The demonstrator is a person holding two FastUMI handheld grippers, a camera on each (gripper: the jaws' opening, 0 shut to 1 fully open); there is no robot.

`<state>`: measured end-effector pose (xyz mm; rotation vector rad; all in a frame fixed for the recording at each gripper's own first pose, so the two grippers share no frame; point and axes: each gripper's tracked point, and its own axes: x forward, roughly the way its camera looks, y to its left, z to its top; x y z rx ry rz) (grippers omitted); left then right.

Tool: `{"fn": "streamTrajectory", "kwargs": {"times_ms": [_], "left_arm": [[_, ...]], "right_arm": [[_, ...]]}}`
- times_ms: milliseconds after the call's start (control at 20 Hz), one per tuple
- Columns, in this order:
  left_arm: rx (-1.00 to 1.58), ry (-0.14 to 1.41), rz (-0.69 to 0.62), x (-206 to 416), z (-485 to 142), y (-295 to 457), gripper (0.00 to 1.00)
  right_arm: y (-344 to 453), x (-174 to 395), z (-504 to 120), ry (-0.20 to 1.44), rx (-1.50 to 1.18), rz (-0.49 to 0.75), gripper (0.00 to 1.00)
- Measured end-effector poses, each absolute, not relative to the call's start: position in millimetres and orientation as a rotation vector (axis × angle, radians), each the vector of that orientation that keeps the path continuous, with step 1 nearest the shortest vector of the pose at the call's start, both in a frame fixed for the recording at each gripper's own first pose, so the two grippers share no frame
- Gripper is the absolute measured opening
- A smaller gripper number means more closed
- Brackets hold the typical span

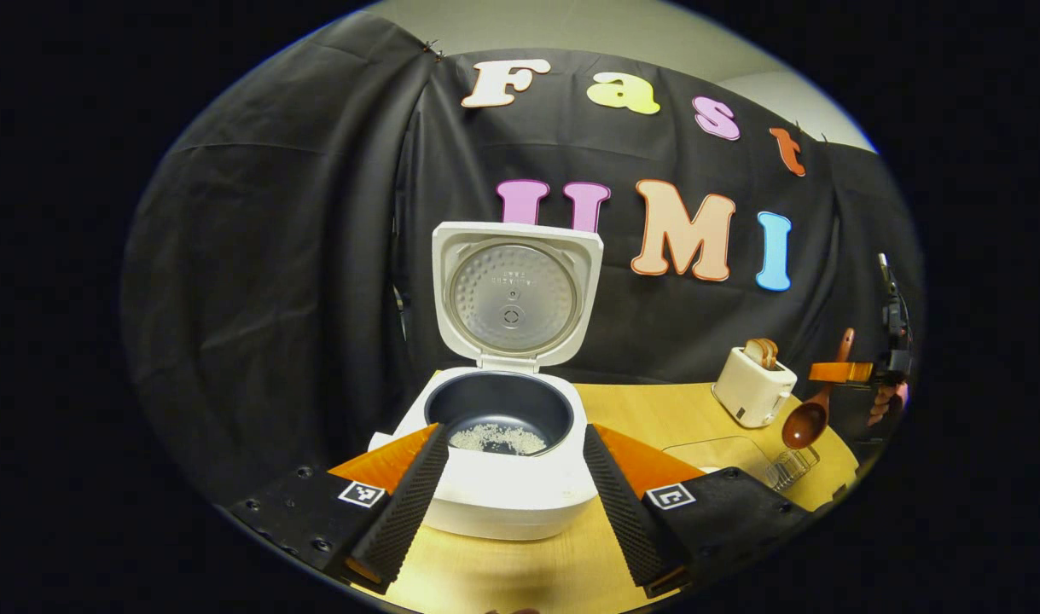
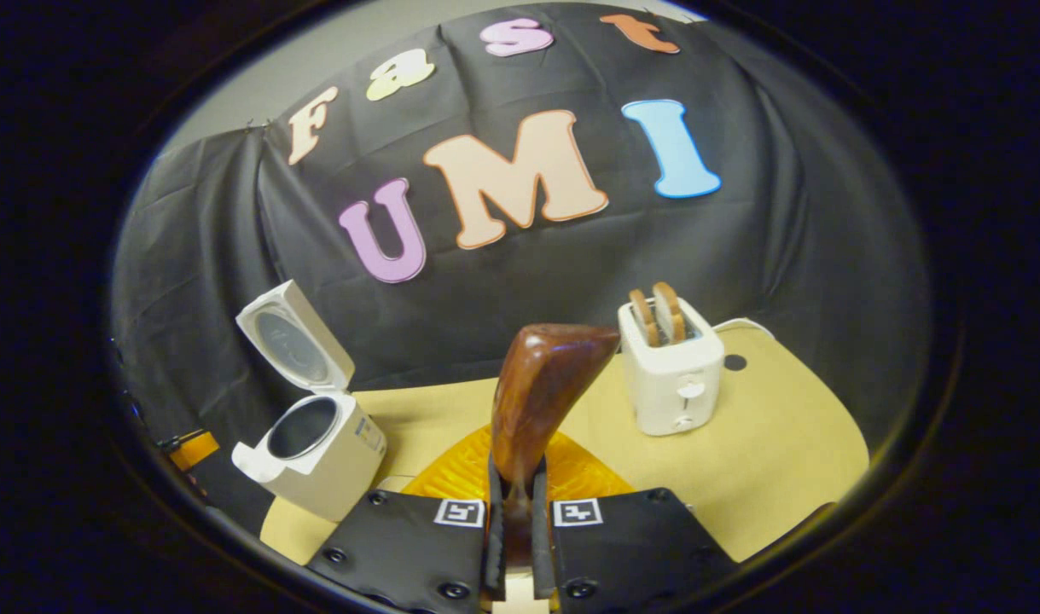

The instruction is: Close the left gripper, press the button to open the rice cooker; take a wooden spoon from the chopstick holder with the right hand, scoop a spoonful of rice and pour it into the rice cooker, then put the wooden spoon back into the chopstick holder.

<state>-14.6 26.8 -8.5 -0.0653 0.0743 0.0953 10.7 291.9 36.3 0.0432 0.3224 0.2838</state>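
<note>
- Nearest the rice cooker [image 1: 502, 443], in the left gripper view: the left gripper [image 1: 509, 503], jaws spread wide, one finger either side of the cooker's front, holding nothing.
- Rice cooker: lid [image 1: 516, 294] raised upright; grains of rice [image 1: 496, 439] lie in the dark inner pot.
- Right of the cooker, on the table [image 1: 647, 418]: a clear container [image 1: 791, 467], then a toaster [image 1: 752, 385] holding bread.
- Far right of the cooker: the right gripper [image 1: 839, 372], raised above the table.
- Right gripper view: jaws narrow, clamped on the wooden spoon [image 2: 538, 401].
</note>
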Motion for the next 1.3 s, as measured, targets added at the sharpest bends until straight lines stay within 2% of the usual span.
{"fn": "streamTrajectory", "kwargs": {"times_ms": [300,550,700,950,1300], "left_arm": [[-0.04,0.082,0.083,-15.7,-10.6,29.9,0.94],[-0.05,0.099,0.044,-17.5,-13.2,24.4,0.94],[-0.058,0.099,0.032,-17.1,-12.9,22.2,0.94],[-0.053,0.098,0.004,-15.7,-11.9,20.6,0.94],[-0.073,0.101,-0.046,-15.7,-10.5,12.9,0.94]], "right_arm": [[344.2,15.5,-20.2,0.339,-0.056,0.279,0.16],[368.3,16.4,-64.3,0.302,-0.253,0.227,0.15],[380.3,15.6,-90.4,0.325,-0.266,0.2,0.16],[397.8,5.0,-112.3,0.383,-0.126,0.161,0.15],[401.6,-6.5,-122.0,0.496,0.232,0.091,0.17]]}}
